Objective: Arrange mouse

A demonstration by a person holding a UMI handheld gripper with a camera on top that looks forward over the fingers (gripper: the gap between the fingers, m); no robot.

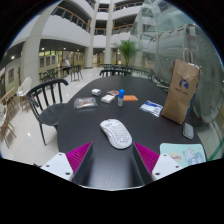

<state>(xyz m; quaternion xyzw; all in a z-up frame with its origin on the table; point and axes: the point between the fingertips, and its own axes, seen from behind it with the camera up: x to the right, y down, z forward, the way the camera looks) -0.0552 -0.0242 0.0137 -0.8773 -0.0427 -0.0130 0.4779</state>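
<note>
A white computer mouse (116, 132) lies on the dark round table (95, 125), just ahead of my fingers and roughly centred between them. My gripper (112, 158) is open, its two magenta pads (78, 157) set wide apart, with nothing between them. The fingertips stand a little short of the mouse and do not touch it.
A brown paper bag (183, 90) stands at the right. A patterned mat (183, 155) lies by the right finger. A blue bottle (121, 97), white boxes (108, 98), a packet (85, 102) and a booklet (152, 107) lie beyond the mouse. A black chair (45, 97) stands at the left.
</note>
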